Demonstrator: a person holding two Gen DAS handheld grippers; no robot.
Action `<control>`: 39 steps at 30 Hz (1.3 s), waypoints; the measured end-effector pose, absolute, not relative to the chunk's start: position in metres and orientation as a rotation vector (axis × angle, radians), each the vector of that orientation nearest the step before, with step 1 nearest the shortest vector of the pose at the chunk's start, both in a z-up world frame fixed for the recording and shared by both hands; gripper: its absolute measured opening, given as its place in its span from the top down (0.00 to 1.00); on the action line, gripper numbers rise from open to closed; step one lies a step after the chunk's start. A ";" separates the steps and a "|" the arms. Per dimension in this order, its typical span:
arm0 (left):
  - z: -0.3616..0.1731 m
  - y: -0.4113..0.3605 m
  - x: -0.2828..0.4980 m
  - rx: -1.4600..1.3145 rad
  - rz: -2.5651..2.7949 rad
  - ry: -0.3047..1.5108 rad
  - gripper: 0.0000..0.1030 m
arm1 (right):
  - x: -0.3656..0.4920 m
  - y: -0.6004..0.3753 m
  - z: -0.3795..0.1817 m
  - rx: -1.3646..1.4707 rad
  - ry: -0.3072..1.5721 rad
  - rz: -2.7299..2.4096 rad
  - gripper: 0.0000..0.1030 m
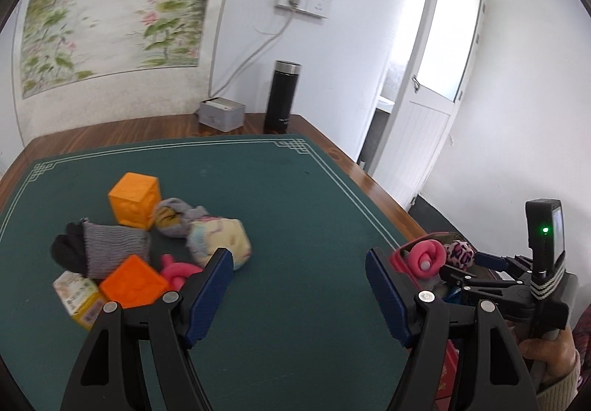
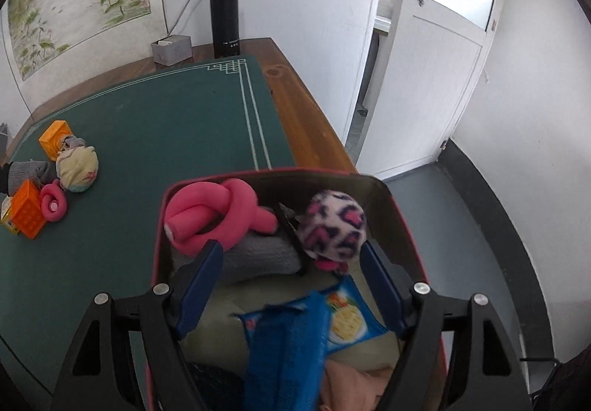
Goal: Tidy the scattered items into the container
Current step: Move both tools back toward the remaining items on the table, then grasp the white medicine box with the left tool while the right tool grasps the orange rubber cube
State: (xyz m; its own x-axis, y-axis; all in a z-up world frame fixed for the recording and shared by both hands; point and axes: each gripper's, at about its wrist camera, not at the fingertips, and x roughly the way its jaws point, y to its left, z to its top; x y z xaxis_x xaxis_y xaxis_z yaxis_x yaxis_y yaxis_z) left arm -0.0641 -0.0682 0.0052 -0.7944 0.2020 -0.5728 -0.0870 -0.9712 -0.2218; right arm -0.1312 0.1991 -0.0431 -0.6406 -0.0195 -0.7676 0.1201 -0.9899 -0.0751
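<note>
While the right gripper (image 2: 290, 285) is hanging over the red bin (image 2: 400, 222) at the near right table edge, its jaws are standing wide apart and gripping nothing. A blue snack packet (image 2: 295, 337) is sitting between and below them, blurred; I cannot tell whether it is resting or dropping.

Already in the bin, judging by the right wrist view:
- pink knot (image 2: 218, 218), far left corner
- leopard ball (image 2: 332, 224), far right
- grey cloth (image 2: 258, 257) under the knot
- the blue packet, plus something beige at the near end, unclear what

The left gripper (image 1: 299, 285) is hovering low over the green mat (image 1: 295, 189), jaws also spread and holding nothing, pointing just right of the pile.

Things waiting on the mat, far left of the bin:
- orange cube (image 1: 135, 204), far side of the pile
- second orange cube (image 1: 133, 285), near side
- striped sock (image 1: 107, 248) between them
- grey-yellow sock (image 1: 177, 217)
- pastel bundle (image 1: 221, 241), right side of the pile
- second pink knot (image 1: 177, 270), touching the left finger's edge in view
- yellow carton (image 1: 79, 300), nearest

I'm estimating the job under halfway: four or five in, seven out. The pastel bundle and the second pink knot are looking like the closest picks for the left gripper. The flask (image 1: 282, 97) and the grey box (image 1: 221, 115) at the far edge probably aren't part of the clutter.
</note>
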 end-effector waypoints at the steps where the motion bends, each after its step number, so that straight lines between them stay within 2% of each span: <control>1: 0.007 -0.078 -0.062 -0.932 2.833 -0.294 0.27 | -0.133 0.195 -0.043 1.296 0.204 -2.769 0.23; 6: 0.011 -0.148 -0.049 -0.918 2.938 -0.384 0.27 | -0.127 0.184 -0.030 1.249 0.243 -2.852 0.23; 14: 0.000 -0.229 -0.056 -1.027 2.993 -0.511 0.26 | -0.077 0.116 0.018 0.882 0.048 -2.705 0.22; 20: -0.014 -0.251 -0.067 -1.120 2.900 -0.491 0.26 | -0.071 0.046 -0.005 0.896 0.017 -2.563 0.22; 24: -0.023 -0.265 -0.069 -1.172 2.871 -0.496 0.26 | -0.077 0.025 -0.028 0.931 -0.070 -2.496 0.22; 27: -0.027 -0.268 -0.068 -1.180 2.800 -0.423 0.26 | -0.082 0.010 -0.043 0.935 -0.095 -2.439 0.22; 31: -0.046 -0.255 -0.062 -1.184 2.750 -0.134 0.26 | -0.086 0.002 -0.056 0.938 -0.079 -2.434 0.22; 33: -0.058 -0.249 -0.063 -1.203 2.745 -0.049 0.26 | -0.089 0.002 -0.062 0.968 -0.102 -2.421 0.22; 39: -0.087 -0.240 -0.075 -1.268 2.756 0.054 0.26 | -0.088 0.005 -0.069 0.994 -0.086 -2.421 0.22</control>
